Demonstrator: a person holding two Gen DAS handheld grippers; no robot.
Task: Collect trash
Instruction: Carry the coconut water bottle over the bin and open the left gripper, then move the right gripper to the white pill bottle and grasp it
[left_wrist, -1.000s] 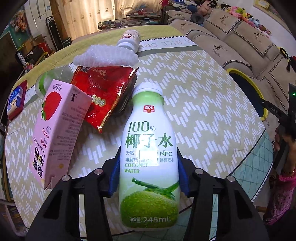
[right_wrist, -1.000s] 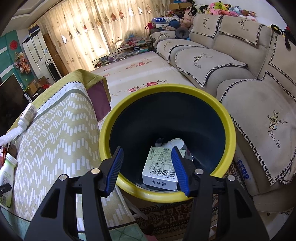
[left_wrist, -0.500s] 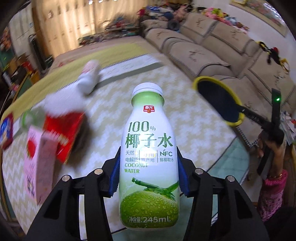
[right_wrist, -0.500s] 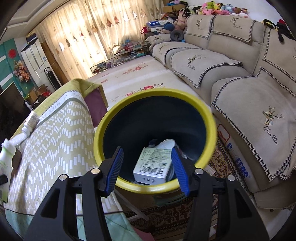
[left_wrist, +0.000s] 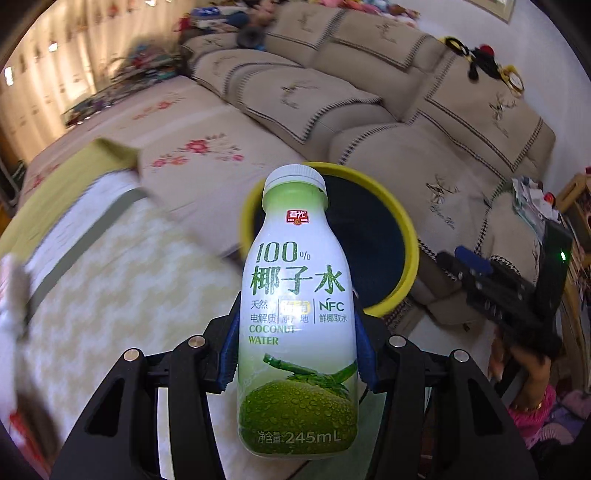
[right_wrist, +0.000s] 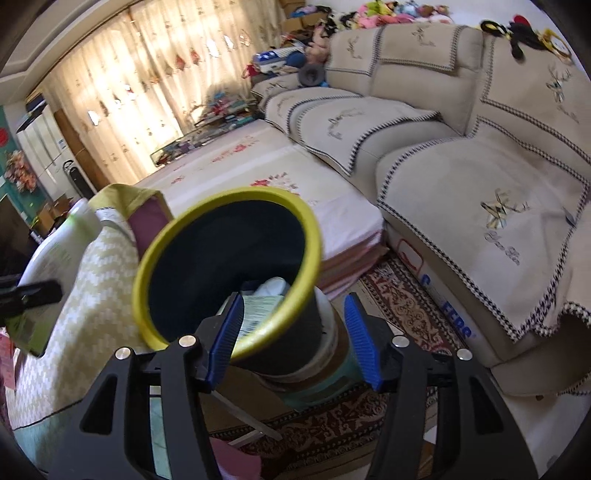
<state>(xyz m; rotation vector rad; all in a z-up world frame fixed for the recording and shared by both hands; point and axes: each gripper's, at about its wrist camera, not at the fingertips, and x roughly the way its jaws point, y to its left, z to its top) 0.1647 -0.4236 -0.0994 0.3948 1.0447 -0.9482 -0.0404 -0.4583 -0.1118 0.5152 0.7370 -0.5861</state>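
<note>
Bottle of coconut water is standing up tall between the blue pads of the left gripper, which is pinching it on both sides. Its long side is running up and down, with the white cap pointing up and away from the camera and the green fruit picture at the bottom. The bottle is being held in the air, in front of the yellow-rimmed bin, and its cap is covering part of the bin's rim. The tabletop with the zigzag cloth is lying off to the left, looking blurry.

The right gripper is staying spread wide and is holding nothing. The bin is sitting just past its pads, tipped toward the camera, with a white box lying inside. The bottle is showing at the left edge of this view. A beige sofa is standing behind the bin
</note>
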